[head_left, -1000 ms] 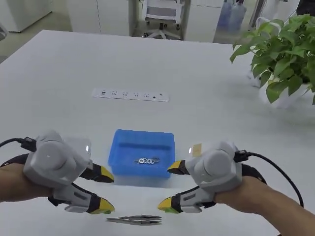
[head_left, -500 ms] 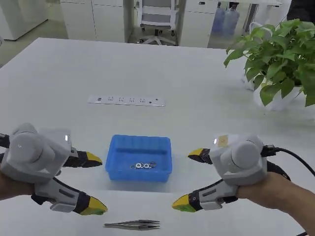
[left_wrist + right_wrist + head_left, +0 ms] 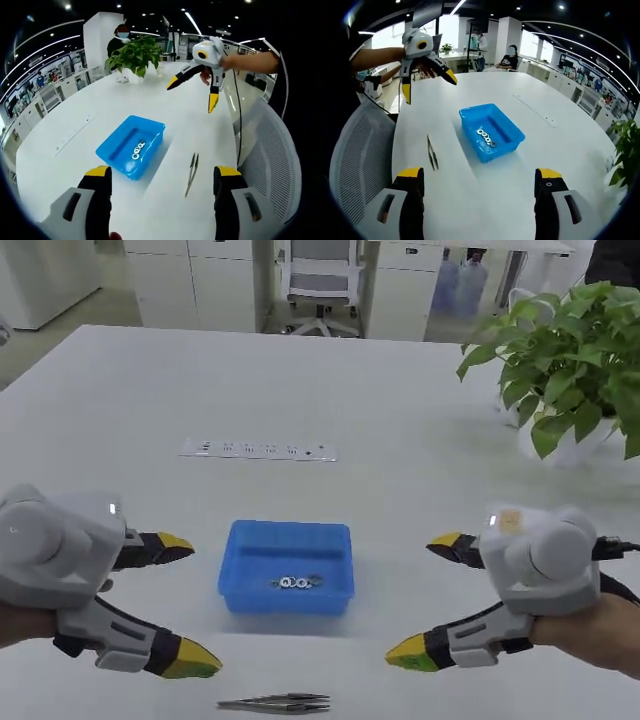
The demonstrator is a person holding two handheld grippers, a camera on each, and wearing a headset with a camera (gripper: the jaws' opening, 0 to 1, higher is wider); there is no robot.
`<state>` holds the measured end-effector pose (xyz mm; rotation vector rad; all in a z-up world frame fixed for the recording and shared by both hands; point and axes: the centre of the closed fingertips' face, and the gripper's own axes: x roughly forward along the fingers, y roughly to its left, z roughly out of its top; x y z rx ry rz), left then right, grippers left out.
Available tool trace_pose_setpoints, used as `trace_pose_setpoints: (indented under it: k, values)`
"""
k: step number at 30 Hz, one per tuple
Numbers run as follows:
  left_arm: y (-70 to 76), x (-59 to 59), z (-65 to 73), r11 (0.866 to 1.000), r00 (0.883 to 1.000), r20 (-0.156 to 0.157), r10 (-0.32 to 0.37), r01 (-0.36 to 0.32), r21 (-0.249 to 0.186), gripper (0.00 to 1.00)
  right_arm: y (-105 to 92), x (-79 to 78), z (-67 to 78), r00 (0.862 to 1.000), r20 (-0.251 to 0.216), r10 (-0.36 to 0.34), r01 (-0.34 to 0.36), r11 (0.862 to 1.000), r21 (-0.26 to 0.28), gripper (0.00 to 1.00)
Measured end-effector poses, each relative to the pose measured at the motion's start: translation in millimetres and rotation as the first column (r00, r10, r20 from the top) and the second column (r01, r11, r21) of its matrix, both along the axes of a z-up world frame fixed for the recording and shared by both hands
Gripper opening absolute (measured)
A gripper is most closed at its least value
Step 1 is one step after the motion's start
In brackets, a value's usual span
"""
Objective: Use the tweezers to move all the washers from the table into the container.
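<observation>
I've drawn the left gripper [image 3: 195, 602] to 9 o'clock, the right gripper [image 3: 415, 598] to 3, both spread, empty; tweezers [image 3: 275, 703] lie at 6, washers [image 3: 297, 583] in the bin [image 3: 285, 601]: looks finished.

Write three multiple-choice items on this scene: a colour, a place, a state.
1. The container is: A red, B blue, C grey.
2. The tweezers lie: A inside the container, B on the table, on the person's side of the container, C in a gripper.
3. The left gripper and right gripper are: A shut on the tweezers, B shut on a washer, C open and empty.

1 B: its walls are blue.
2 B: they rest on bare table before the container.
3 C: both pairs of jaws stand apart, with nothing between.
</observation>
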<state>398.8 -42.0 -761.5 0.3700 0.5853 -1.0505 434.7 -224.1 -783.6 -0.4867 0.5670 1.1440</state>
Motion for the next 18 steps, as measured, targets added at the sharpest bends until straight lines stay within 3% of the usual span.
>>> trace_pose_setpoints:
  k: [2,8,18]
  values:
    - [1.6,1.0,3.3,1.000,1.000,-0.004,0.015,-0.015,-0.019,0.92,-1.5,-1.3,-1.2,1.000,-0.005,-0.002,0.002,1.000,-0.002,0.95]
    - [5.5,1.4,6.1,0.999,0.999,0.001,0.033,-0.033,-0.023,0.99,-3.6,-1.5,1.3,1.000,-0.002,-0.011,0.011,1.000,0.008,1.00]
    - [5.7,-5.4,3.4,1.000,1.000,-0.018,0.010,-0.011,-0.009,0.99,-4.0,-7.4,0.5,1.000,-0.013,-0.002,0.002,1.000,0.007,1.00]
